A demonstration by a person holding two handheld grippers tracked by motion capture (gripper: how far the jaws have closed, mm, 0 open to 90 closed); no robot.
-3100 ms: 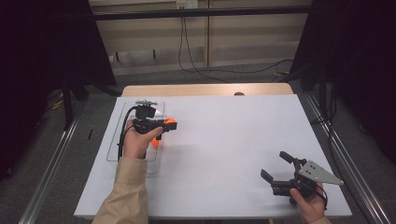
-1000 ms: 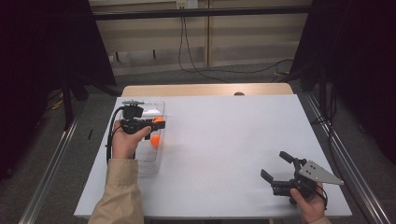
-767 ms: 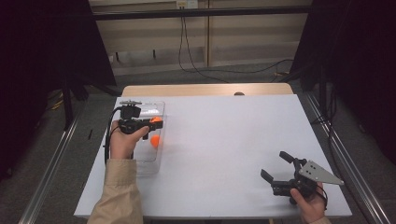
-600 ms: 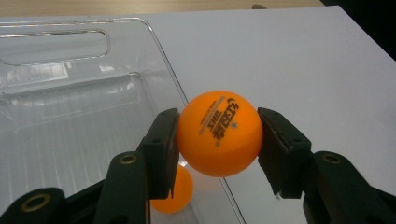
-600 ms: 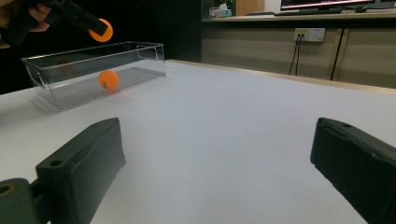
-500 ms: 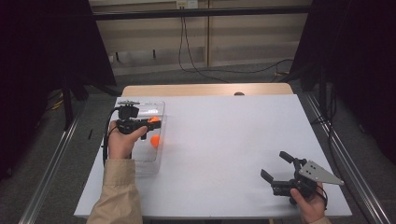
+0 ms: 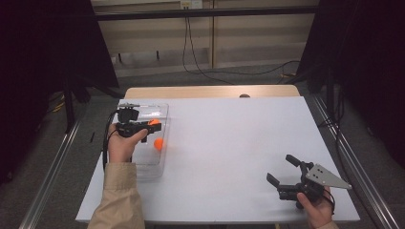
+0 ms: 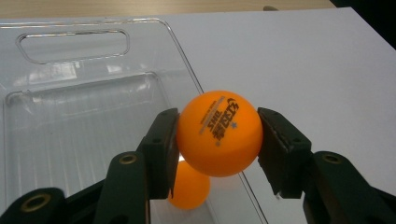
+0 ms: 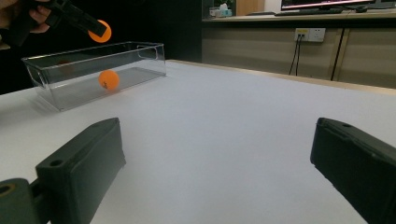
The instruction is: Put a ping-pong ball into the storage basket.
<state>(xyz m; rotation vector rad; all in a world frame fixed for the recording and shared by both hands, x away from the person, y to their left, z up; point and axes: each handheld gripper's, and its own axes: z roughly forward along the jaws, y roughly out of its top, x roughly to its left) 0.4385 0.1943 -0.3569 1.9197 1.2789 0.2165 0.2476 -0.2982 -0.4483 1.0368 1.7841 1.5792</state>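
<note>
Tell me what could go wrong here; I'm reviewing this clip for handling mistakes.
1. The left gripper pinches the smooth orange ping-pong ball by its sides only; it may squirt out.
2. It hangs over the clear plastic bin's right wall, so a drop might bounce onto the white table.
3. It could strike the second orange ball inside.

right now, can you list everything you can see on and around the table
held ball: 1, orange, printed, between the left gripper's fingers above the bin's right wall
loose ball: 1, orange, lying inside the bin
bin: 1, clear plastic, left side of the table
table: 1, white top, wooden strip along the far edge
left gripper: 1, black, shut on the held ball
right gripper: 1, black, grey plate on top, fingers open, near right corner
</note>
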